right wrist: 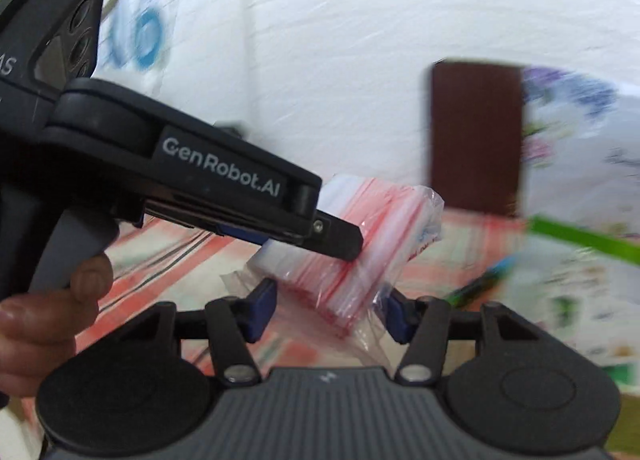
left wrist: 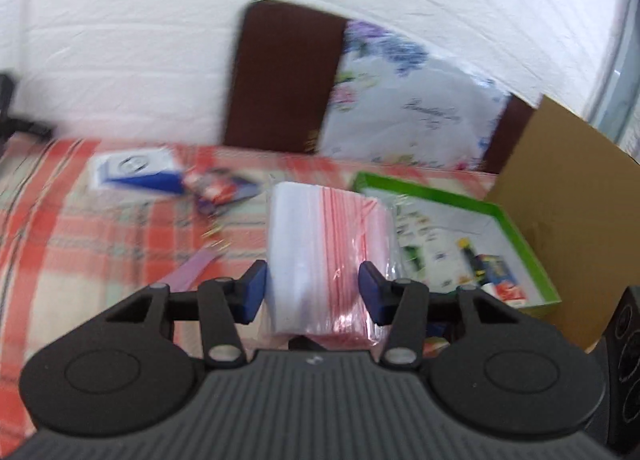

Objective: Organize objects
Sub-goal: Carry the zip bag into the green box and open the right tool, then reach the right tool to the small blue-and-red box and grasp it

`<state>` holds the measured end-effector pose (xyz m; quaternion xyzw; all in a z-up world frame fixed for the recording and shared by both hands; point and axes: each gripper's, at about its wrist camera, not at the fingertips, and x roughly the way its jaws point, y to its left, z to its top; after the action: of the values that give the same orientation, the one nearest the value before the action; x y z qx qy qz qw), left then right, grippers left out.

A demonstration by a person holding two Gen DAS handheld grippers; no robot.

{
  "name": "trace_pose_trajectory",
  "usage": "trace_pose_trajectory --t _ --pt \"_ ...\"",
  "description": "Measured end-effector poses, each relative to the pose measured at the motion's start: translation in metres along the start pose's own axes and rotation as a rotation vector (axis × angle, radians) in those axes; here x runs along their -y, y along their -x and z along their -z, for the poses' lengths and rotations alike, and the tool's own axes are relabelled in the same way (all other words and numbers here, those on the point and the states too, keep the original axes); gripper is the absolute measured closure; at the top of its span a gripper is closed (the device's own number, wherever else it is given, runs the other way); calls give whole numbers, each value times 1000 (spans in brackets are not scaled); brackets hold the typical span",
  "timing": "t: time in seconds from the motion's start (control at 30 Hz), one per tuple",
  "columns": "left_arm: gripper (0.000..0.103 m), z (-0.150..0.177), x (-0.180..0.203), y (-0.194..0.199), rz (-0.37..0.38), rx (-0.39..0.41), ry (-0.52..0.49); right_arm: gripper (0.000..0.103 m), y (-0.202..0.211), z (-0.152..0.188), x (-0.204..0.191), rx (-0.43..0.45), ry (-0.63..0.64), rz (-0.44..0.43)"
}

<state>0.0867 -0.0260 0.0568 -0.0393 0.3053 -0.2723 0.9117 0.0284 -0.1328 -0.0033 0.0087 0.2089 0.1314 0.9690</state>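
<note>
Zip-bag pack (left wrist: 324,256) sits clamped between the blue pads (left wrist: 253,292) of my left gripper (left wrist: 316,292), held clear above the table. Jaws squeeze its two long sides; the pack bulges slightly past them and sticks forward, past the fingertips.

Right gripper (right wrist: 330,312): jaws apart, no grip. From the right wrist view the loose clear wrapper tail (right wrist: 380,300) of the pack hangs between the pads, maybe brushing the right one; I can't tell for sure through the blur.

Judgement: I'm carrying the pack toward the green-rimmed tray (left wrist: 516,228), to the right of the pack. To do it well:
- keep the clamp pressure steady. Film is slick and the stack is soft, so it can creep out.
- keep the right gripper off the wrapper tail, or close on it deliberately; a half-catch would twist the pack.
- lower flat into a bare patch of the tray, then release.

Materials: pack is a stack of clear plastic bags with red zip strips, in a thin crinkly wrapper, a compressible rectangular block. Tray is shallow, rigid, white printed floor, with small items (left wrist: 492,268) at its near end. Tablecloth (left wrist: 80,228) is red-and-cream plaid fabric. Brown cardboard sheet (left wrist: 580,196) stands just beyond the tray. Both views are motion-blurred.
</note>
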Motion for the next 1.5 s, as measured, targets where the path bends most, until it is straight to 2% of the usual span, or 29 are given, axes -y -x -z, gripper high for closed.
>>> trace_pose_trajectory --t 0.1,0.23,0.43,0.47,0.5,0.57,0.6,0.7,0.83,0.97,1.23,1.5 --pt "51 -12 42 -27 65 -10 -69 49 18 -1 36 34 -40 99" --pt "51 -16 93 -67 132 -52 -128 49 39 5 87 34 -114 204" --pt "51 -21 149 -115 155 -95 -221 46 56 18 152 22 -184 312" --pt "51 -24 156 -124 152 -98 -243 45 54 19 160 23 -184 336" --pt "50 -26 162 -133 130 -93 -273 38 47 20 170 22 -172 385" --pt "48 -26 169 -148 16 -83 -324 36 40 22 185 1 -141 518" --pt "48 -26 170 -152 -27 -88 -337 36 38 23 192 -3 -152 550" --pt "44 -22 166 -152 -77 -100 -336 36 46 27 205 32 -248 509" --pt "42 -13 167 -149 -160 -103 -384 36 51 38 202 34 -273 510" --pt "40 -8 162 -138 -180 -106 -377 36 61 41 190 49 -304 502" --pt "36 1 152 -98 -218 -54 -367 34 81 32 168 77 -306 488" --pt "34 4 121 -62 -277 -28 -312 34 78 24 137 71 -269 450"
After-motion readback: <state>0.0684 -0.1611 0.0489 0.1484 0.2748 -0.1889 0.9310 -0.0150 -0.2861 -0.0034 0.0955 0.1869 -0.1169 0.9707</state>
